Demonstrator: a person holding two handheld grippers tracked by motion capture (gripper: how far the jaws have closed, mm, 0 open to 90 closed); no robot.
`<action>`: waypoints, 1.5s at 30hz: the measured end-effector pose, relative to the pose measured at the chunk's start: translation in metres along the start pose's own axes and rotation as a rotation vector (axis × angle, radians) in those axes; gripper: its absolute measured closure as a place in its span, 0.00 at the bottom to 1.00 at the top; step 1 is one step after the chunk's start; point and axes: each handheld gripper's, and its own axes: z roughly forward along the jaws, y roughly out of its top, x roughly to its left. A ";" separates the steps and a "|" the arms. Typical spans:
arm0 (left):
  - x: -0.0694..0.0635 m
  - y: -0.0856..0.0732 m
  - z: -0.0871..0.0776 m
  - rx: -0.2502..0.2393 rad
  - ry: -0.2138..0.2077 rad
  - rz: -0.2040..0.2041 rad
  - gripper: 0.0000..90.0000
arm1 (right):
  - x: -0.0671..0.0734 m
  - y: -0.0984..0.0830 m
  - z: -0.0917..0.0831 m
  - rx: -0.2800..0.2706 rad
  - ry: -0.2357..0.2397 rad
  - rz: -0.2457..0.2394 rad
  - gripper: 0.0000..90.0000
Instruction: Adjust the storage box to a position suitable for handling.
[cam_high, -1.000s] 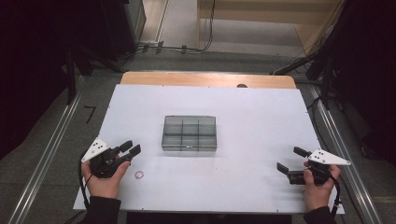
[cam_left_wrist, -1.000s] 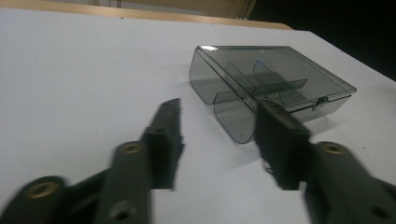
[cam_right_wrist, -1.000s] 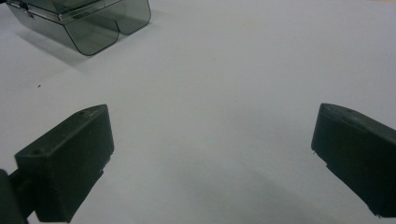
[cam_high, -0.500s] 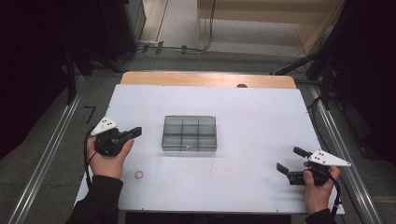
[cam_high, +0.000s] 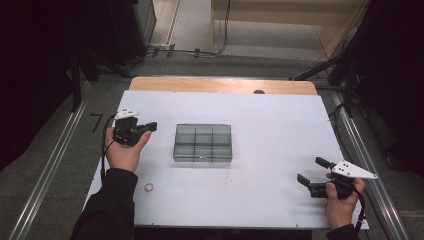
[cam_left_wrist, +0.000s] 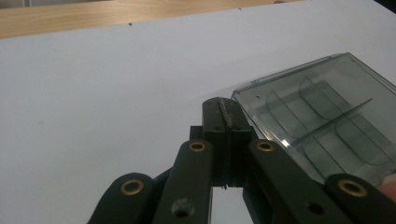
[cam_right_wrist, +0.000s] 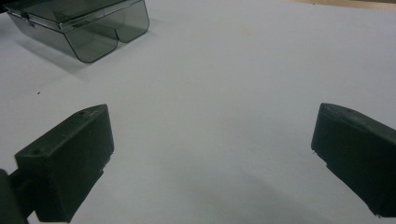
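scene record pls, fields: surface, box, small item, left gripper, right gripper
surface: white table top, wooden strip at far edge
box: clear grey compartment box, lid closed, mid-table
small item: small ring on the table, near the left forearm, apart from the box
left gripper: left gripper shut, nothing seen between fingers, beside the box's left end, pointing at it
right gripper: right gripper open, empty, low at the near right corner
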 end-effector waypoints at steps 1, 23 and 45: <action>0.002 0.000 0.004 0.012 0.001 -0.006 1.00 | 0.000 0.000 0.000 -0.001 0.000 -0.001 0.00; 0.015 0.003 0.082 0.133 -0.034 -0.090 1.00 | 0.000 0.000 0.000 -0.001 0.002 -0.003 0.00; 0.003 0.001 0.101 0.156 -0.095 -0.074 1.00 | 0.001 -0.001 -0.001 -0.004 0.007 -0.012 0.00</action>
